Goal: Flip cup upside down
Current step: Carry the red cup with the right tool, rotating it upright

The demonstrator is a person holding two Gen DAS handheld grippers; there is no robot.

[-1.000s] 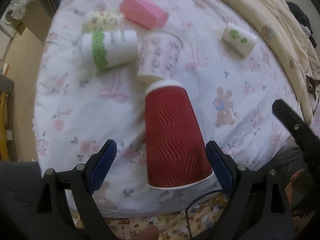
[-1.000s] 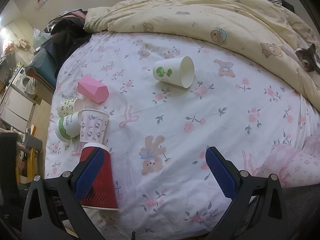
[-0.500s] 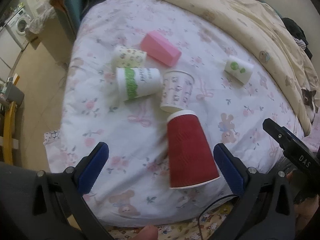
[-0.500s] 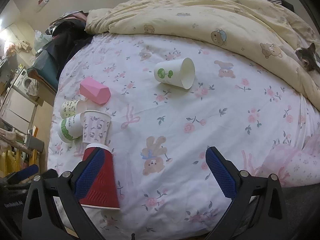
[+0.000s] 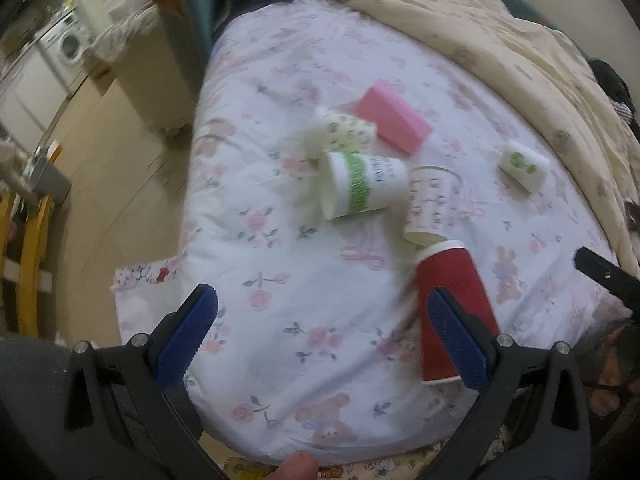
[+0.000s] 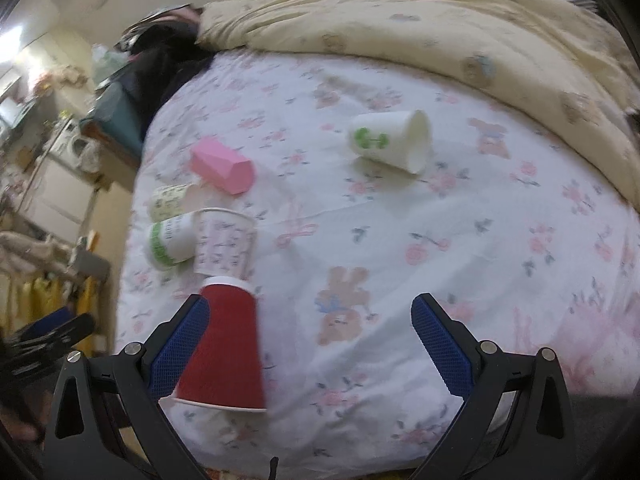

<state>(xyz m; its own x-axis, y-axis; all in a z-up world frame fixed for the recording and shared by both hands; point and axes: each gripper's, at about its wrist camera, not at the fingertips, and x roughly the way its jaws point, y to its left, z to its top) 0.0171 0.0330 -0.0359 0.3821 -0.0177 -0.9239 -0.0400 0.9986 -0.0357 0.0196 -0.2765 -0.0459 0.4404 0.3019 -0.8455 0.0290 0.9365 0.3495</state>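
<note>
1. Standing upside down on the bed (image 6: 460, 216), a red ribbed paper cup (image 6: 224, 344) rested on its wide rim near the front edge of the mattress, its narrow white-edged base pointing up.
2. The bed carried a white sheet printed with pink flowers, bows and small bears, and a cream quilt (image 6: 440, 12) lay bunched along its far side.
3. The left gripper (image 5: 320, 340) hovered above the front of the bed with its blue-padded fingers spread wide and nothing between them; in the left wrist view the red cup (image 5: 452, 300) sat partly behind the right-hand finger.
4. The right gripper (image 6: 312, 344) was likewise spread wide and held nothing; the red cup showed just beside its left-hand finger, and whether the two touched could not be told.
5. Just beyond the red cup a white cup with small pink print (image 6: 224, 244) stood mouth up, close against the red cup's base.
6. Beside it a white cup with a green band (image 6: 170, 240) lay on its side, and a cup with a small green pattern (image 6: 168, 200) lay on its side behind that.
7. A pink angular cup (image 6: 224, 164) lay on its side near those cups, farther back.
8. Well apart, toward the quilt, a white cup with a green leaf mark (image 6: 392, 140) lay on its side.
9. To the left of the bed were a pale floor and a washing machine (image 5: 68, 46).
</note>
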